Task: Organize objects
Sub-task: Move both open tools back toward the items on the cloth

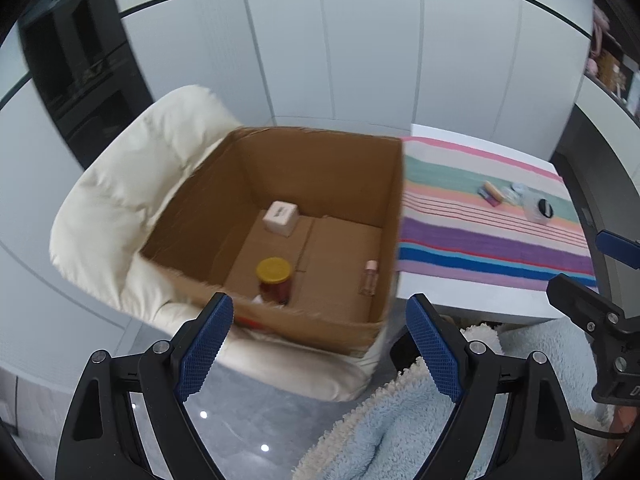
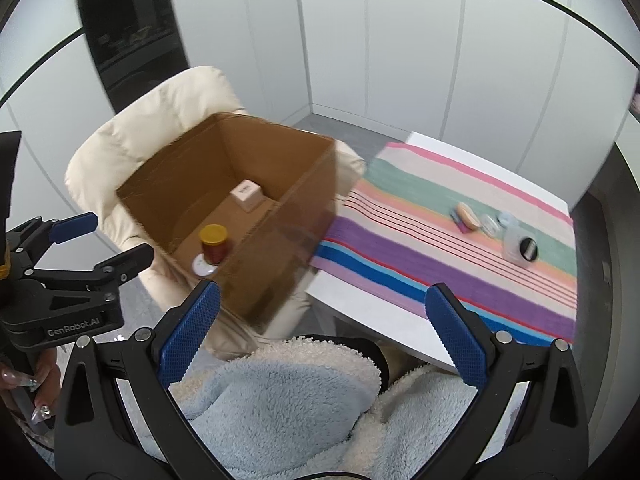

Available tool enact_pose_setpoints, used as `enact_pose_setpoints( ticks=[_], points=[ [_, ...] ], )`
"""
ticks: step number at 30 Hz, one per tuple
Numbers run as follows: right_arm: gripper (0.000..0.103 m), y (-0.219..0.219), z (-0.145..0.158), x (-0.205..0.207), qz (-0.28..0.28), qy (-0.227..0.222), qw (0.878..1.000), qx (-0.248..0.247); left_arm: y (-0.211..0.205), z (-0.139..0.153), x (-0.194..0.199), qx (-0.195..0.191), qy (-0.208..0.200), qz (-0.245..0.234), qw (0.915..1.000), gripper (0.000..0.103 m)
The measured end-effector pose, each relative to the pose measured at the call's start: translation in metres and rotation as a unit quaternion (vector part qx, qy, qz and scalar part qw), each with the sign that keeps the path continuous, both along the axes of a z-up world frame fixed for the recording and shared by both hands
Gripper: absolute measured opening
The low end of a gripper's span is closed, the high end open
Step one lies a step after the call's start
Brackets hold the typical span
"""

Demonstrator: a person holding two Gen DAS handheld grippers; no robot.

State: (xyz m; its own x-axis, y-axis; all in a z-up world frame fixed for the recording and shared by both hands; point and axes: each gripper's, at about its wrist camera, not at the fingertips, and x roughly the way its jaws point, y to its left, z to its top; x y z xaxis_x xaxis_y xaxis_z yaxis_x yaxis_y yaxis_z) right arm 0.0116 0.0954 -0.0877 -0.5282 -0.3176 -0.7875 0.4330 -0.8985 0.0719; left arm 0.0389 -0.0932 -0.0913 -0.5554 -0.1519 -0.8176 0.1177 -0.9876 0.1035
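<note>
Grippers first: the left gripper (image 1: 320, 344) has its blue-padded fingers spread wide apart with nothing between them, and the right gripper (image 2: 322, 336) is likewise spread and holds nothing. Just ahead of and below the left gripper sits an open cardboard box (image 1: 320, 168) resting on a cream cushioned chair (image 1: 132, 184). Inside it, nearest the left gripper, stands a jar with a yellow lid (image 1: 274, 280); a small clear bottle with a pink cap (image 1: 370, 278) lies by the right wall, and a white cube-shaped box (image 1: 281, 218) sits toward the far corner. Seen from the right wrist, the box lies ahead and to the left, while a striped cloth (image 2: 400, 256) on a white table (image 2: 360, 304) stretches ahead to the right, carrying a clear container with a black lid (image 2: 520, 246) and a few small items (image 2: 468, 216) well apart from both grippers. Fluffy blue fabric (image 2: 288, 400) fills the foreground beneath the right gripper.
</note>
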Motion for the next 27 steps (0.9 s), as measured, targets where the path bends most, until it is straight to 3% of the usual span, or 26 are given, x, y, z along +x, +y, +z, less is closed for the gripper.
enact_pose_setpoints(
  ticks=[11,27],
  points=[
    [0.103,0.074,-0.013,-0.019,-0.082,-0.014,0.996,0.006,0.062,-0.006,-0.037,0.012,-0.012,-0.070,0.9974,0.089],
    [0.103,0.193,-0.055,-0.053,-0.193,-0.059,0.979,-0.002,0.160,-0.031,-0.094,0.017,-0.058,-0.150,0.9868,0.089]
  ],
)
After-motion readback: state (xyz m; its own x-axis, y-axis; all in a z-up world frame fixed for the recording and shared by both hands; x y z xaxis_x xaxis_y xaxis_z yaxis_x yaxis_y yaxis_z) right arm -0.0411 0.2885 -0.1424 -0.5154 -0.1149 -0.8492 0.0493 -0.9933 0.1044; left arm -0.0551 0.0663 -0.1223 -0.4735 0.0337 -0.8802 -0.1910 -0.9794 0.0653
